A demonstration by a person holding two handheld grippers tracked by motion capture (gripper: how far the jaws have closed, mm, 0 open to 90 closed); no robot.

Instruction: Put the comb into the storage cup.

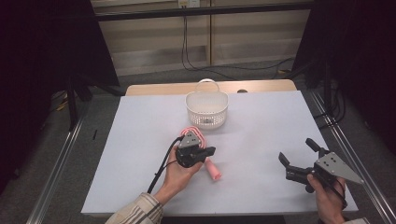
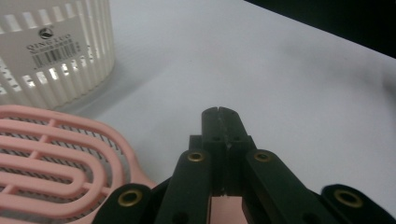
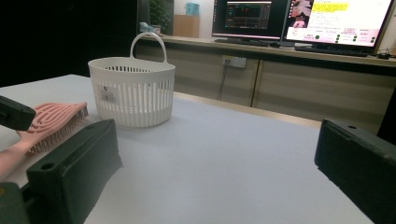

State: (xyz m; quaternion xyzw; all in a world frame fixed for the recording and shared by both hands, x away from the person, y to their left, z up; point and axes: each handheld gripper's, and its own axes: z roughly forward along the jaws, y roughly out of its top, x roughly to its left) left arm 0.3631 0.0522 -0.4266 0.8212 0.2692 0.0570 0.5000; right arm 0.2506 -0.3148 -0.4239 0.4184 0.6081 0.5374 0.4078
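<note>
L gripper [image 1: 211, 150] clenched over pink brush [image 1: 214, 171] nr basket [image 1: 207, 109]; R gripper [image 1: 296, 153] released.

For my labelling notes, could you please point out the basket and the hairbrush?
basket [image 1: 207, 111]: high view, front wall.
hairbrush [image 3: 55, 117]: right gripper view, slotted pink head.
</note>
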